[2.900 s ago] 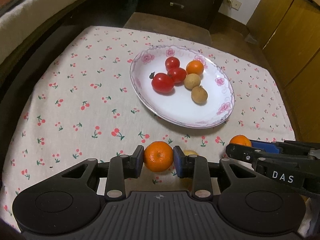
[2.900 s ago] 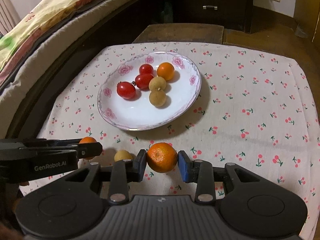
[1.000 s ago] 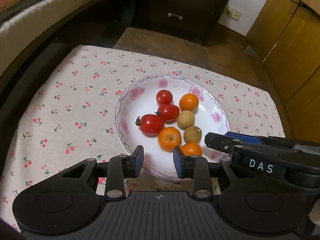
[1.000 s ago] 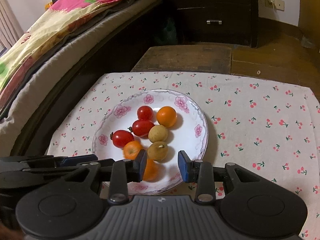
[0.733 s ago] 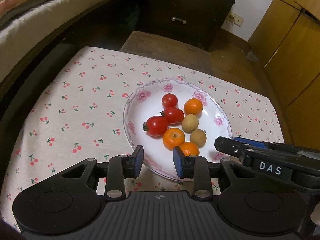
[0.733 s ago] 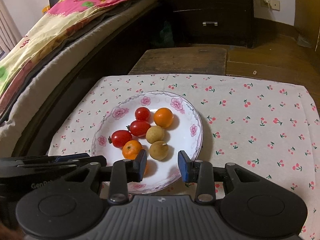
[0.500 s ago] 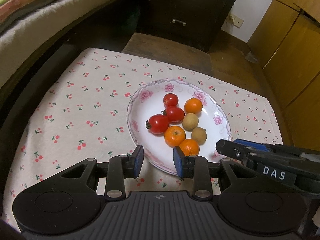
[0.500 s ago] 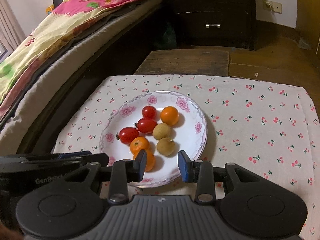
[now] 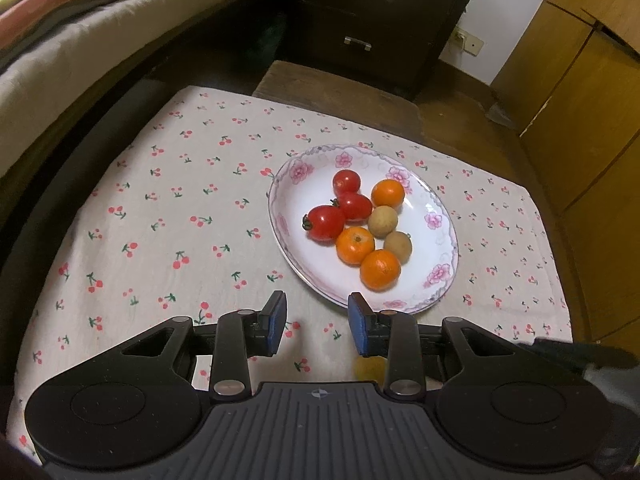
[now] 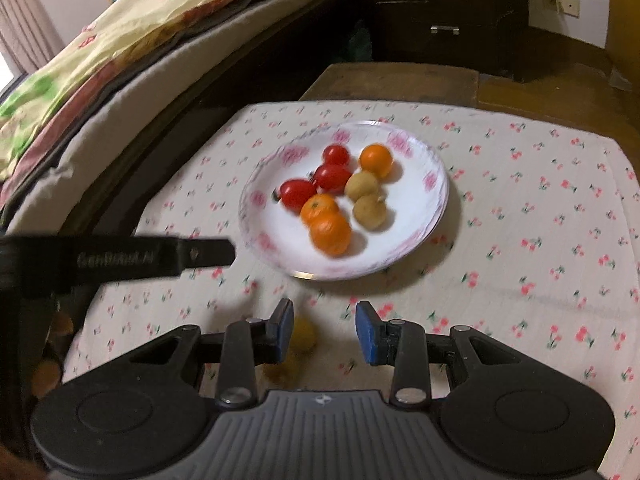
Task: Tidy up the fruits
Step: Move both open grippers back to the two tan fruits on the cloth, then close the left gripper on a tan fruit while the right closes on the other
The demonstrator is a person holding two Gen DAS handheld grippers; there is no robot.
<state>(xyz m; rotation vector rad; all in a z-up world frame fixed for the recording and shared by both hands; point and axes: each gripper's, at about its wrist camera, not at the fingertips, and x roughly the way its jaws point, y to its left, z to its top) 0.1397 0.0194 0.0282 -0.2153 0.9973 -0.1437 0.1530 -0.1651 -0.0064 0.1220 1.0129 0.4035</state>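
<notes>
I hold my left gripper (image 9: 316,326), jaws opening, and my right gripper (image 10: 326,332), jaws apart, empty above the cloth (image 9: 168,216) near the plate (image 9: 444,248) of 8 fruits, since a yellowish fruit (image 10: 302,334) lies just below them, probably next.

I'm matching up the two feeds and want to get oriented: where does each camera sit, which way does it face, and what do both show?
Left wrist: on the left gripper, looking down past its opening, empty jaws at the plate.
Right wrist: on the right gripper, same downward look; empty jaws, left gripper's finger at left.
Shared: plate, fruits, cherry-print cloth, yellowish fruit off-plate.
</notes>
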